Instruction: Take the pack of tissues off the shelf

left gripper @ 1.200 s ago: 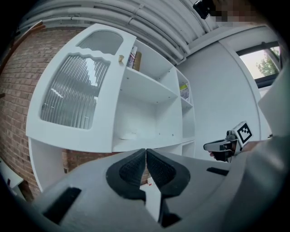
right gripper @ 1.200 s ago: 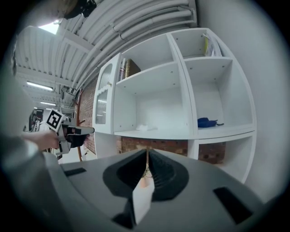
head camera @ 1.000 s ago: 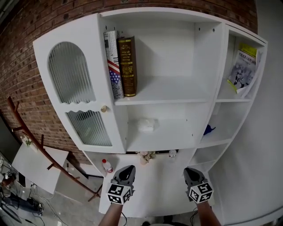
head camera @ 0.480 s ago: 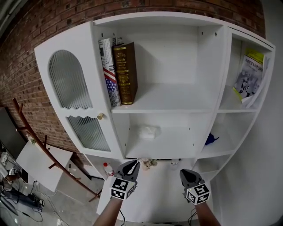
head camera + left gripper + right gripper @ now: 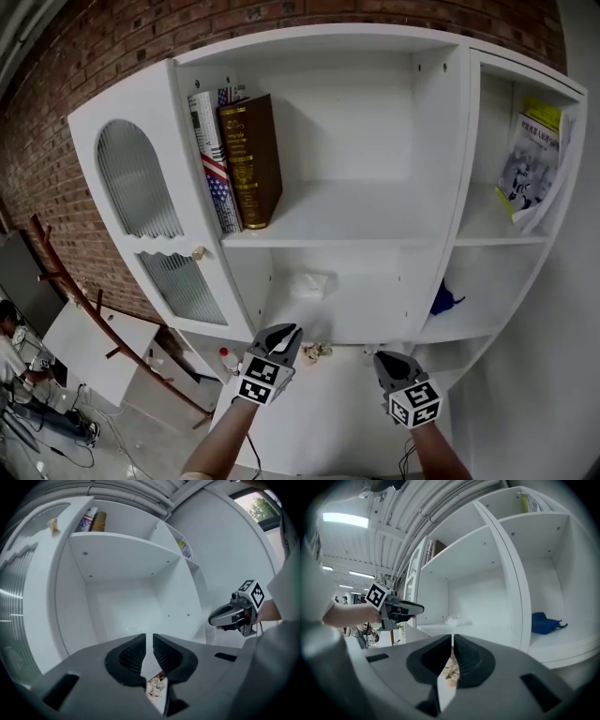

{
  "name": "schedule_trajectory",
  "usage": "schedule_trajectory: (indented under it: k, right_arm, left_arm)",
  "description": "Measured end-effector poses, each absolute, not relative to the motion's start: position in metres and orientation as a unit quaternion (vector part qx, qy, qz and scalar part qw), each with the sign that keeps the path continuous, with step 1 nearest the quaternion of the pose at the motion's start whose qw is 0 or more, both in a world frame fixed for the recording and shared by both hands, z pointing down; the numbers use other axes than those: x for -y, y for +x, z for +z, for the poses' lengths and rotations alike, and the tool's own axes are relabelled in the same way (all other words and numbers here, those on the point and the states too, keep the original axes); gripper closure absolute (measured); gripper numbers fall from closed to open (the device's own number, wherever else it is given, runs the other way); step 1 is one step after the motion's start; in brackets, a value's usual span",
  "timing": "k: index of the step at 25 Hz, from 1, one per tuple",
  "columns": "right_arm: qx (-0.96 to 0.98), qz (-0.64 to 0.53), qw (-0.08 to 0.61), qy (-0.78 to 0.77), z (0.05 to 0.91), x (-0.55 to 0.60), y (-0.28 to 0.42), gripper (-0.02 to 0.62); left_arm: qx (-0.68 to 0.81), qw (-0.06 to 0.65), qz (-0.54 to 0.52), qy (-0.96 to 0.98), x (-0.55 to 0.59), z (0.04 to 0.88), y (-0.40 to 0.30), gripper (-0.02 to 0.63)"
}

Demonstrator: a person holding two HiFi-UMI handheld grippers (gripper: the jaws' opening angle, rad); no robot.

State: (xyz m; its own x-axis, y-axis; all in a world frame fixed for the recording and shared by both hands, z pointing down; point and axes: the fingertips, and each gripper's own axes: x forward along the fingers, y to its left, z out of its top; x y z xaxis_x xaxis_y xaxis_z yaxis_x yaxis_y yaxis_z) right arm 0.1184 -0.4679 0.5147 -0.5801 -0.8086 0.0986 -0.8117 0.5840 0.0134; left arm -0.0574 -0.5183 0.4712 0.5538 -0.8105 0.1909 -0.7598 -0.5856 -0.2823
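The pack of tissues [image 5: 310, 284] is a small white bundle lying on the middle shelf [image 5: 375, 323] of the white cabinet, left of centre; it also shows far back in the right gripper view [image 5: 453, 619]. My left gripper [image 5: 284, 334] is below and in front of that shelf's edge, jaws shut and empty [image 5: 149, 641]. The right gripper [image 5: 383, 359] hangs level with it further right, also shut with nothing held [image 5: 453, 644]. Both are well short of the pack.
Two books [image 5: 234, 159] stand on the upper shelf. A booklet [image 5: 532, 164] leans in the right compartment, a blue object [image 5: 442, 300] below it. A ribbed-glass door [image 5: 141, 187] closes the left side. Small clutter [image 5: 317, 351] and a bottle [image 5: 225, 356] sit on the lower surface.
Both grippers have risen toward the middle shelf's front edge, the left one more. The cabinet fills more of the head view. Jaws stayed shut.
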Motion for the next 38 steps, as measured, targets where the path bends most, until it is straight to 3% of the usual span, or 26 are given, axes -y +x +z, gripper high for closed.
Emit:
schedule_trajectory:
  k: [7, 12, 17, 38]
  right_arm:
    - [0.901, 0.019, 0.046, 0.431, 0.517, 0.47, 0.114, 0.561]
    - [0.906, 0.024, 0.044, 0.421, 0.522, 0.472, 0.115, 0.561]
    - [0.91, 0.027, 0.041, 0.412, 0.523, 0.473, 0.115, 0.561]
    - [0.921, 0.019, 0.04, 0.387, 0.506, 0.493, 0.102, 0.561]
  left_arm:
    - [-0.436, 0.117, -0.204, -0.869, 0.549, 0.459, -0.031, 0.572]
    - [-0.43, 0.125, -0.249, -0.859, 0.578, 0.464, -0.019, 0.514]
    - [-0.427, 0.135, -0.301, -0.842, 0.608, 0.473, -0.015, 0.503]
    - [-0.374, -0.004, -0.47, -0.799, 0.689, 0.538, -0.021, 0.362]
